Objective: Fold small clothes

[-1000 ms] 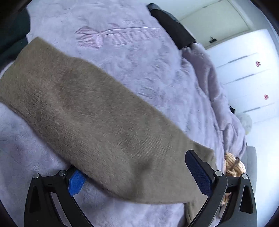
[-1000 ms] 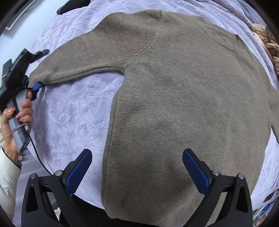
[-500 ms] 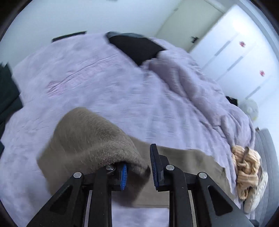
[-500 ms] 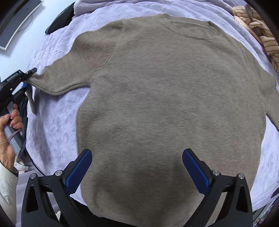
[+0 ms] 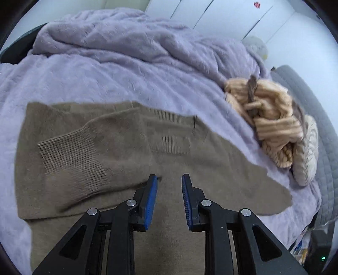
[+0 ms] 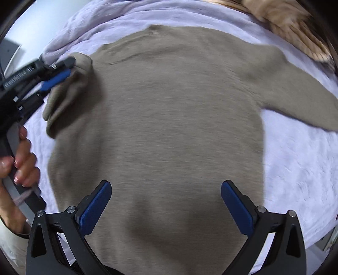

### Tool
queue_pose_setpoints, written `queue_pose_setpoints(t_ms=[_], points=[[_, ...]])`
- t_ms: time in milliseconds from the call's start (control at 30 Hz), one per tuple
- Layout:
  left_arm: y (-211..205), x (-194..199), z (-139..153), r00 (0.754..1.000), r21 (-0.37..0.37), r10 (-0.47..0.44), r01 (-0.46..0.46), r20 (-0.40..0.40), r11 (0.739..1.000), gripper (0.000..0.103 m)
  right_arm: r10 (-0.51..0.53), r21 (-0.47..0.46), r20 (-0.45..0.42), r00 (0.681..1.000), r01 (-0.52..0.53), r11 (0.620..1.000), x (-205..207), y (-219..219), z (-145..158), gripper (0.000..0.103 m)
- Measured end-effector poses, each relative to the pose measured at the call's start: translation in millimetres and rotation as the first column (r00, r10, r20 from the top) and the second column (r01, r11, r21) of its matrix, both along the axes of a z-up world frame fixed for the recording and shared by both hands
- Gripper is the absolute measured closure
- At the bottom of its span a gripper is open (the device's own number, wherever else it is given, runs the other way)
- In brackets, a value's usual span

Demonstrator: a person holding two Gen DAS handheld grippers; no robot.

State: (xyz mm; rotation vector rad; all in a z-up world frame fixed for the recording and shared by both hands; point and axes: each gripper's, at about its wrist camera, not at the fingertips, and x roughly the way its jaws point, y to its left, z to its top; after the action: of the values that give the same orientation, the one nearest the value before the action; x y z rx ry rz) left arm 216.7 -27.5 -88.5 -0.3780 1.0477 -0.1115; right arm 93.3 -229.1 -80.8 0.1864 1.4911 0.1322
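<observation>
A brown-grey knit sweater [image 6: 173, 118] lies flat on the lilac bedspread [image 6: 295, 165]. Its left sleeve [image 5: 84, 152] is folded over onto the body, with the ribbed cuff on top. My left gripper [image 5: 168, 179] hovers just above the sweater, jaws narrowly parted with nothing between them; it also shows in the right wrist view [image 6: 61, 72], next to the folded sleeve. My right gripper [image 6: 166, 190] is wide open above the sweater's lower part. The right sleeve [image 6: 300, 101] lies stretched out to the side.
A rumpled lilac blanket [image 5: 131, 46] is heaped at the far side of the bed. An orange striped knit garment [image 5: 272, 120] and a cream one [image 5: 306, 154] lie at the right edge. White wardrobe doors [image 5: 232, 19] stand behind.
My left gripper carried the left sleeve over onto the sweater's body and let it go; its jaws have parted slightly. My right gripper stayed open while its view shifted right.
</observation>
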Motion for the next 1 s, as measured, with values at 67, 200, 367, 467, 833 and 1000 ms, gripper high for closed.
queue_pose_setpoints(t_ms=[67,200,367,467,833,1000], points=[[-17,0,-27,0.995,0.048,-0.027,0.031,-0.094,0.998,0.079,-0.035,-0.015,-0.019,0.999,0.034,0.999,-2,-20,-7,0.0],[-27,-29,-32,0.987,0.106,-0.088,0.102,-0.134,0.989,0.078,-0.071,-0.041,-0.037,0.997,0.069,0.997,-5,-44,-17,0.0],[-10,-75,3,0.996,0.25,-0.07,0.08,-0.052,0.965,0.032,0.033,-0.077,0.023,0.999,-0.031,0.997,17,-24,-5,0.0],[29,-87,6,0.999,0.308,0.033,-0.019,-0.042,0.951,0.032,0.192,-0.118,0.112,0.975,-0.178,0.977,44,22,12,0.0],[114,-102,-43,0.943,0.365,0.306,-0.241,-0.131,0.899,0.031,0.753,-0.498,0.276,0.597,-0.581,0.644,102,202,-13,0.015],[117,-95,-44,0.936,0.348,0.329,-0.271,-0.121,0.898,0.031,0.863,-0.654,0.257,0.435,-0.579,0.487,100,234,-27,0.025]])
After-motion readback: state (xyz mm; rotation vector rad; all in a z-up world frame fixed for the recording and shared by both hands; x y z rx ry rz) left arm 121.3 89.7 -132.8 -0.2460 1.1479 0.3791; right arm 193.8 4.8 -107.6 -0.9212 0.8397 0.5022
